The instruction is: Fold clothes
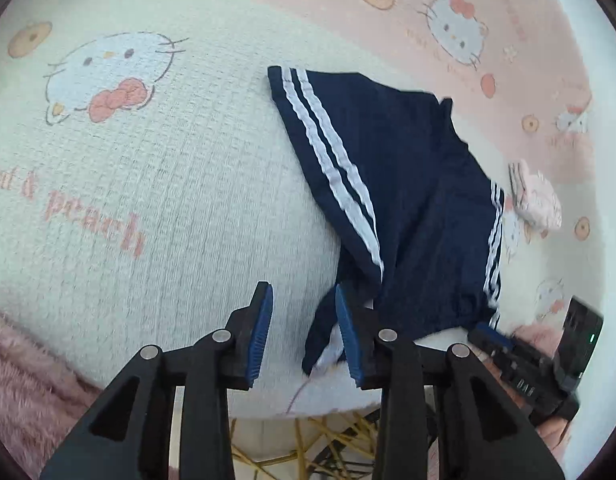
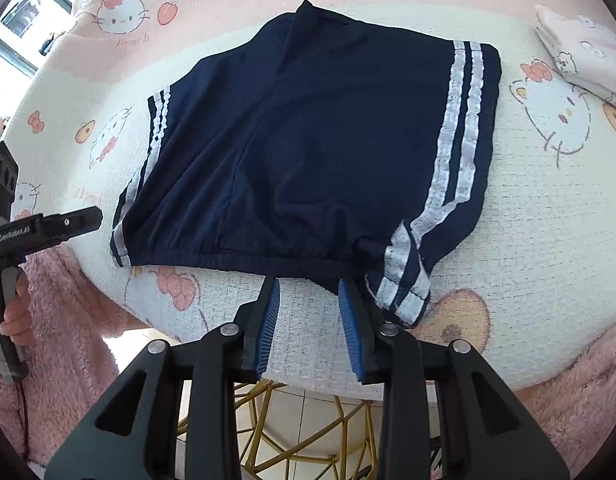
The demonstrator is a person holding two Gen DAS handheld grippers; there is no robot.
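Navy shorts (image 2: 327, 152) with white side stripes lie spread on a cat-print cloth, waistband toward the near edge. My right gripper (image 2: 309, 286) is open just in front of the waistband, near the turned-over striped corner (image 2: 403, 292). Nothing sits between its fingers. In the left wrist view the shorts (image 1: 407, 184) lie to the right. My left gripper (image 1: 302, 294) is open over the cloth, its right fingertip (image 1: 341, 300) against the shorts' near corner. Each gripper shows in the other's view: the right gripper (image 1: 491, 338) at lower right, the left gripper (image 2: 68, 220) at left.
A folded pink-and-white garment (image 2: 583, 56) (image 1: 535, 200) rests at the back right. The cat-print cloth (image 2: 547, 220) covers a round table whose near edge is just under the grippers, with gold wire legs (image 2: 288, 420) below. Fluffy pink sleeves (image 2: 68, 320) flank the edge.
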